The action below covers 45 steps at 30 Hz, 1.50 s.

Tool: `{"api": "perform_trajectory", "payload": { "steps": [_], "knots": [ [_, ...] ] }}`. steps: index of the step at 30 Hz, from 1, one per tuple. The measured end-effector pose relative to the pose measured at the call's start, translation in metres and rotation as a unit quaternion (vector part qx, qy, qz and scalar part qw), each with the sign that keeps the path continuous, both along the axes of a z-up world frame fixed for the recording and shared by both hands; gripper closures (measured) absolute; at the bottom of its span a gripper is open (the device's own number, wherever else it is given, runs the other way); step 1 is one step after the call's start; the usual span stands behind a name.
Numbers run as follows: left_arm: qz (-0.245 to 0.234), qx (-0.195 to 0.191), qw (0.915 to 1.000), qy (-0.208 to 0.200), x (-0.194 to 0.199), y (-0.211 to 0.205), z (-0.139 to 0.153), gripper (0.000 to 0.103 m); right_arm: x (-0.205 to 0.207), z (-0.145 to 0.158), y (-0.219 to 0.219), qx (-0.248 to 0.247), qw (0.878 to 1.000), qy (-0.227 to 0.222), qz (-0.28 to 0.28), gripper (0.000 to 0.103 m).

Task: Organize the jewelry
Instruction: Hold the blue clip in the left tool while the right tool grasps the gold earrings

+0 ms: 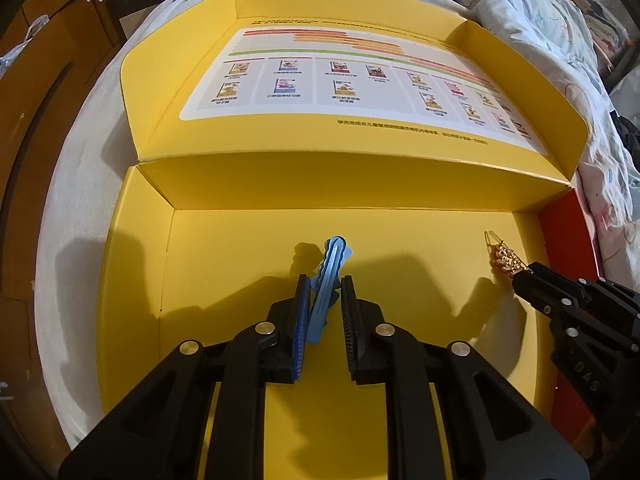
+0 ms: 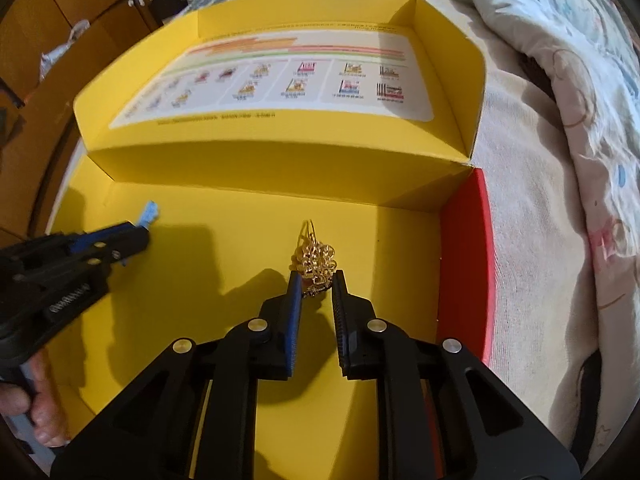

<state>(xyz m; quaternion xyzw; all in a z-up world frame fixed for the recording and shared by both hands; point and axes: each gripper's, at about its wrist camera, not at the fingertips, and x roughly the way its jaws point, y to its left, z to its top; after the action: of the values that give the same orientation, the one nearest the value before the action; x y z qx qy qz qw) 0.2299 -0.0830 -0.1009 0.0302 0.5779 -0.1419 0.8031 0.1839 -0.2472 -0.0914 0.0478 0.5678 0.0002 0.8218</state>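
A blue hair clip (image 1: 330, 280) stands between the fingers of my left gripper (image 1: 325, 286) over the floor of the open yellow box (image 1: 240, 248); the jaws sit close around it. Its tip shows in the right wrist view (image 2: 149, 212) ahead of the left gripper (image 2: 136, 236). A gold ornament with a hook (image 2: 316, 258) sits at the tips of my right gripper (image 2: 316, 280), jaws close on it. In the left wrist view the ornament (image 1: 505, 258) is at the right gripper's tip (image 1: 520, 278).
The box's open lid (image 1: 340, 76) with a printed chart lies flat behind the tray. A red side wall (image 2: 464, 248) bounds the tray on the right. The box rests on a bed; a patterned quilt (image 2: 580, 100) is bunched at the right. Wooden cabinets (image 1: 48, 40) stand left.
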Motion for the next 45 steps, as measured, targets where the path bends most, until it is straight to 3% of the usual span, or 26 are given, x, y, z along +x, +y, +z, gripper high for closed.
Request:
{"api": "perform_trajectory", "payload": {
  "steps": [4, 14, 18, 21, 27, 29, 31, 37, 40, 45],
  "knots": [
    [0.000, 0.000, 1.0000, 0.000, -0.002, 0.002, 0.000, 0.087, -0.001, 0.007, -0.008, 0.020, 1.000, -0.015, -0.012, 0.094],
    [-0.004, -0.006, 1.0000, -0.004, -0.005, 0.003, 0.007, 0.087, -0.005, 0.022, -0.007, 0.033, 0.999, -0.027, -0.008, 0.095],
    [-0.005, -0.009, 0.9999, -0.003, -0.006, 0.004, 0.008, 0.087, -0.001, 0.015, -0.002, 0.009, 1.000, -0.020, 0.004, 0.095],
    [-0.006, -0.012, 0.9999, -0.002, -0.005, 0.005, 0.009, 0.087, 0.005, 0.005, 0.001, -0.018, 1.000, -0.011, 0.015, 0.086],
    [-0.007, -0.013, 0.9999, -0.002, -0.005, 0.005, 0.009, 0.087, 0.011, 0.002, 0.004, -0.021, 0.999, -0.015, 0.024, 0.083],
    [-0.005, -0.015, 0.9999, -0.001, -0.004, 0.005, 0.008, 0.087, 0.014, -0.001, 0.003, -0.022, 0.999, -0.007, 0.025, 0.074],
    [-0.003, -0.015, 0.9999, 0.000, -0.003, 0.005, 0.007, 0.087, 0.015, -0.004, 0.003, -0.031, 0.999, -0.003, 0.025, 0.054],
    [-0.002, -0.012, 0.9999, 0.002, -0.003, 0.003, 0.005, 0.086, 0.016, -0.008, 0.004, -0.016, 1.000, 0.004, 0.022, 0.053],
    [-0.004, -0.011, 0.9999, 0.003, -0.003, 0.003, 0.004, 0.086, 0.018, -0.017, 0.014, -0.044, 0.998, 0.011, 0.033, 0.052],
    [-0.002, -0.010, 0.9999, 0.003, -0.003, 0.003, 0.003, 0.086, 0.021, -0.020, 0.017, -0.046, 0.998, 0.006, 0.031, 0.056]
  ]
}}
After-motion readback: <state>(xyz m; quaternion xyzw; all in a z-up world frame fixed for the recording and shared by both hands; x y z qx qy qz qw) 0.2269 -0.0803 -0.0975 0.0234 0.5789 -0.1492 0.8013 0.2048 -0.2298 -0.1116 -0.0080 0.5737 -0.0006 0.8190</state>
